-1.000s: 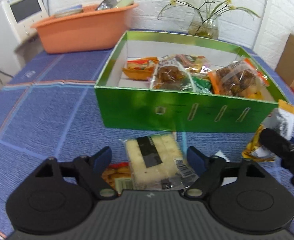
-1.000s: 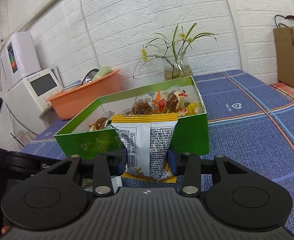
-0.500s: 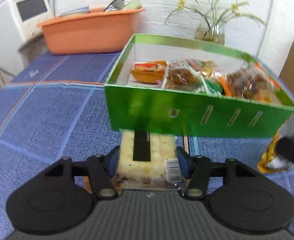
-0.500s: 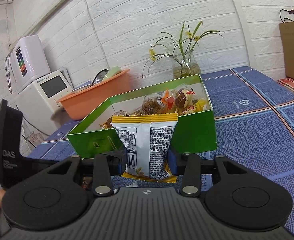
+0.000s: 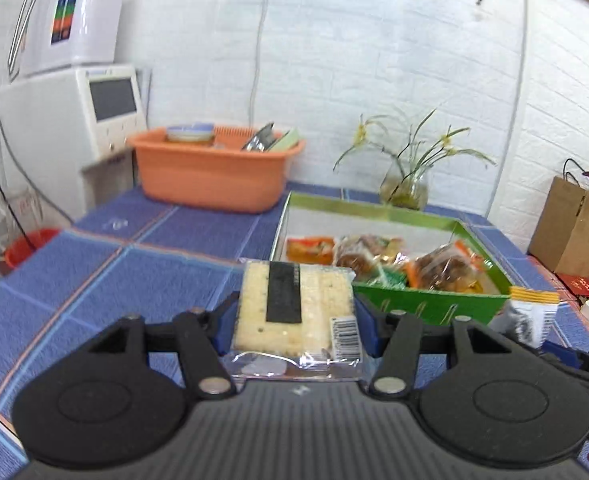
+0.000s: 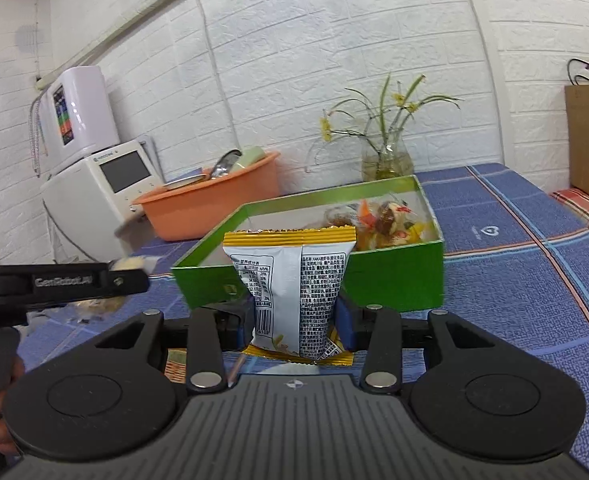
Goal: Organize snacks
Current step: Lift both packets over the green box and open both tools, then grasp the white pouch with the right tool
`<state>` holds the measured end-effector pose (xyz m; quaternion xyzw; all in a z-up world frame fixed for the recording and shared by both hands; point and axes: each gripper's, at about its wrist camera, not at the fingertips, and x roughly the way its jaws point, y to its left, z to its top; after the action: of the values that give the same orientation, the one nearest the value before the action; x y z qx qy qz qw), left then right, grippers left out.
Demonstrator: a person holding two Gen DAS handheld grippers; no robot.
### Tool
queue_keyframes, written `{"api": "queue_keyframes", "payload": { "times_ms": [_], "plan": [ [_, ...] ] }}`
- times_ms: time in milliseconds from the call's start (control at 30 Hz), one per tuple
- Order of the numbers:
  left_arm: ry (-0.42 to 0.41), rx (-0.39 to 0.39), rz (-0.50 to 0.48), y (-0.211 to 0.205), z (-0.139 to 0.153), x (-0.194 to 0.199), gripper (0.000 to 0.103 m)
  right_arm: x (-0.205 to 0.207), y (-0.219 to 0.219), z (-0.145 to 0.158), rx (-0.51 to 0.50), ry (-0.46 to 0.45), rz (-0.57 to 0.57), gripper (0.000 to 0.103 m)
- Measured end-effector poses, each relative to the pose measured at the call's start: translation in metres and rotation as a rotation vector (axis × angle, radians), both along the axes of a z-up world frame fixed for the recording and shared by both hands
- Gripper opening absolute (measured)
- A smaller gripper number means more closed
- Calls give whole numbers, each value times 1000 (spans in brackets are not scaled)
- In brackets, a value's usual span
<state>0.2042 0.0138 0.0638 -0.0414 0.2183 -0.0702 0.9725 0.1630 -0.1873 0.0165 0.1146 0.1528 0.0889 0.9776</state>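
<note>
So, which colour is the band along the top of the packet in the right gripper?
Yellow-orange, with fine stripes, on the snack packet; the right wrist view shows it best.

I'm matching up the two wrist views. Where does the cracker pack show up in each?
Left wrist: cracker pack at lower centre, gripped in the left claw.
Right wrist: only a blurred corner at the left edge, behind the left claw's arm.
Shared landmark: green box.

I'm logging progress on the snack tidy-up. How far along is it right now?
Done: several wrapped snacks lie in the green box. In hand: the left tongs grip a cracker pack, and the right tongs a white-and-yellow pouch. Left: dropping both in.
</note>
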Motion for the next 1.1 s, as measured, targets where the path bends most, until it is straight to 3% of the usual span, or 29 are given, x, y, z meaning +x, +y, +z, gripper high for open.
{"api": "queue_keyframes", "payload": {
  "times_ms": [233,367,533,600,800,900,967,1033,1100],
  "plan": [
    [-59,46,-30,-17,23,29,57,18,10,34,-29,-129,59,71],
    [-79,53,-23,-31,33,66,57,47,1,46,-17,-185,-15,71],
    [-78,70,-28,-41,25,103,57,79,-9,41,-35,-112,-71,71],
    [-52,30,-31,-39,16,116,57,89,-9,35,-59,-85,-79,71],
    [38,65,-73,-43,-10,160,58,138,12,16,-172,35,-116,72],
    [79,79,-69,-41,-23,171,59,153,21,9,-225,47,-135,76],
    [71,79,-56,-36,-24,173,69,155,20,10,-245,35,-151,93],
    [48,58,-50,-29,-19,171,73,149,14,12,-207,12,-178,103],
    [28,37,-41,-24,-11,166,75,140,8,17,-167,-14,-190,103]
  ]
}}
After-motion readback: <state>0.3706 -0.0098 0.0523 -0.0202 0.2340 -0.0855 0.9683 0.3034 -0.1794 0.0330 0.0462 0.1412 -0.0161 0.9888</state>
